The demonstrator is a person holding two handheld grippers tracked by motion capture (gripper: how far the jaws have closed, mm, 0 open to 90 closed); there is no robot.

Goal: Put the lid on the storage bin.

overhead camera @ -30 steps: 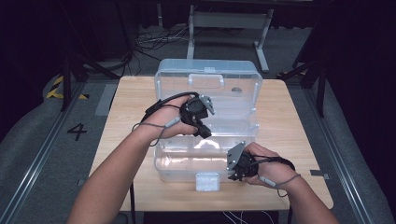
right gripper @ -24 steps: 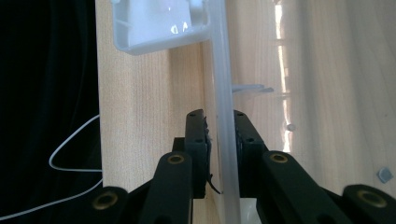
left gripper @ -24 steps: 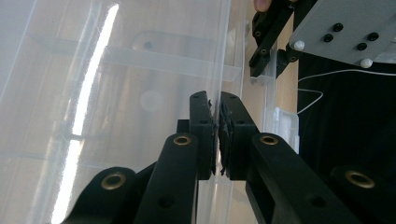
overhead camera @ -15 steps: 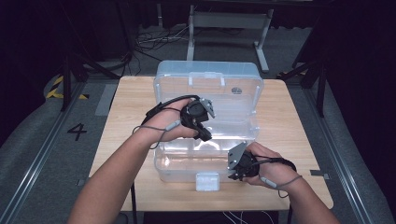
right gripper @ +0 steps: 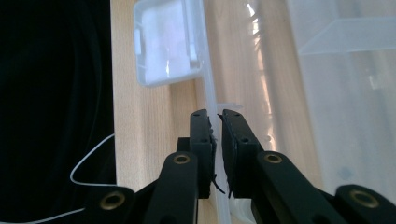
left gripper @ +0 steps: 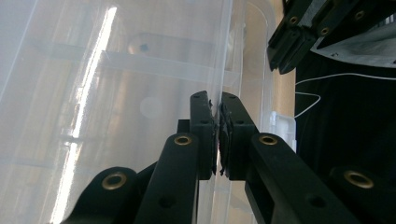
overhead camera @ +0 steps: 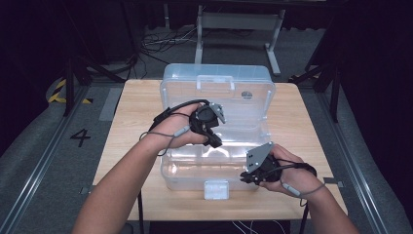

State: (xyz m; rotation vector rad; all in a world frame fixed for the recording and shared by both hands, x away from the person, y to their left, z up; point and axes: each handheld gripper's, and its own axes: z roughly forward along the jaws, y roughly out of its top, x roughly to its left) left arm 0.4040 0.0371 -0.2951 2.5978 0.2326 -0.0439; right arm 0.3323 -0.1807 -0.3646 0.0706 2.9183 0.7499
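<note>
Right gripper (overhead camera: 253,178) near the table's (overhead camera: 136,112) front edge: jaws just closed further, pinched on the clear box's (overhead camera: 214,168) front rim beside its latch (overhead camera: 215,189). Left gripper (overhead camera: 214,141) farther back: nearly shut, clamping the box's rear wall under the open lid (overhead camera: 219,92).

1. A light wooden table (overhead camera: 126,122) stands in the middle of the high view, its grain running along its length.
2. Grey carpeted floor (overhead camera: 34,161) surrounds the table.
3. A black number "4" (overhead camera: 80,137) is marked on the floor, left of the table.
4. Yellow-and-black striped tape (overhead camera: 61,91) lies on the floor near the table's far left corner.
5. A tangle of black cables (overhead camera: 160,41) lies on the floor beyond the table.
6. A grey metal frame (overhead camera: 238,22) stands behind the table.
</note>
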